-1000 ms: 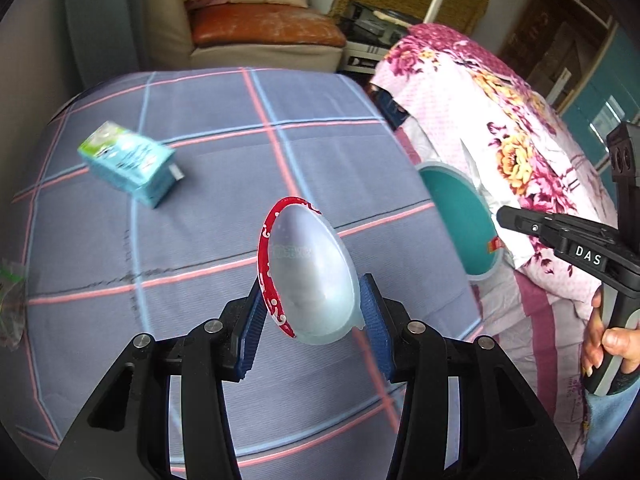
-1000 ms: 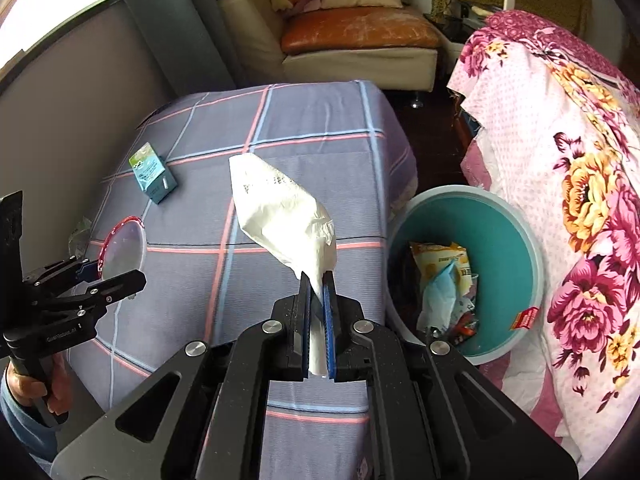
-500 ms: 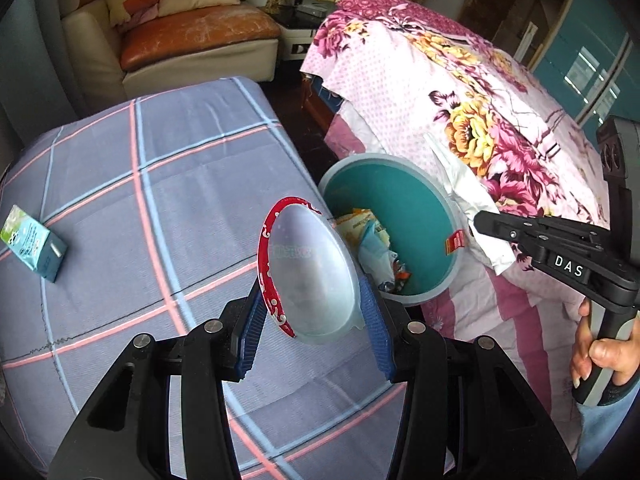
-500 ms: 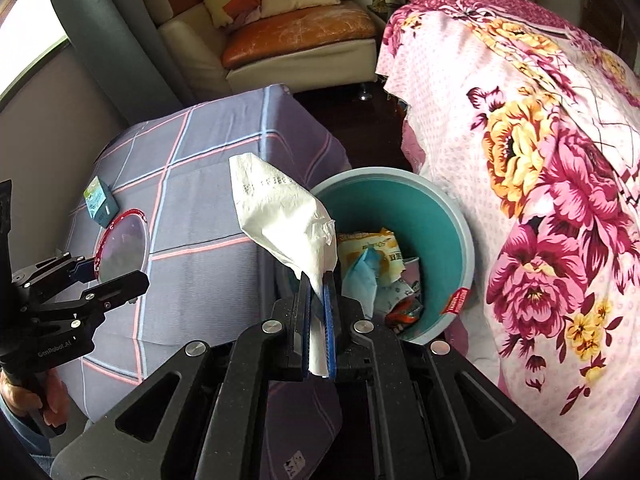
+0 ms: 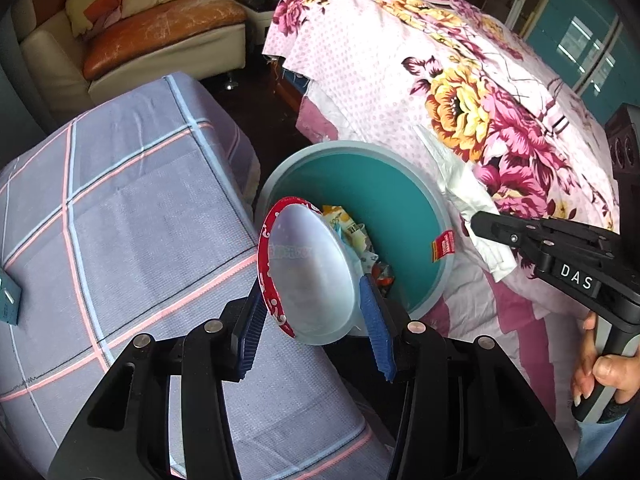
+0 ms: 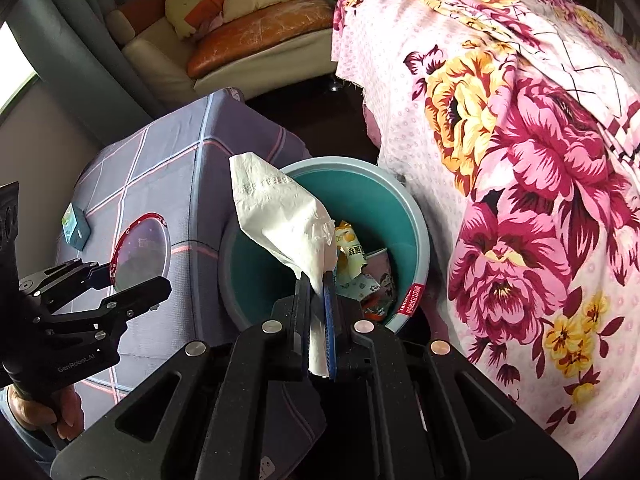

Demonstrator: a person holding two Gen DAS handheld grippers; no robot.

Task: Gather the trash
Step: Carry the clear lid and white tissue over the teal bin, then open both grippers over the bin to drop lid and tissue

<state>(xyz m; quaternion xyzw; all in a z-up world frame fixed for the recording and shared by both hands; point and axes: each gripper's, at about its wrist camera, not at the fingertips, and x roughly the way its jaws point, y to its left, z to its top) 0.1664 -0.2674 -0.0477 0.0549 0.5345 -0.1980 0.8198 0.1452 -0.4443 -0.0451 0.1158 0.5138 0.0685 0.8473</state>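
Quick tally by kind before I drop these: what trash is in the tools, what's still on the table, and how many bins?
Held in a tool: 2, the red-rimmed plastic lid in the left tool and the white tissue in the right tool.
On the table: 1, the small teal carton.
Bins: 1, the teal bin.
Total: 4.

The bin (image 6: 416, 220) sits between the tabletop (image 6: 168, 160) at nine o'clock and the bed (image 6: 540, 160) at three; wrappers (image 6: 352, 256) lie inside.
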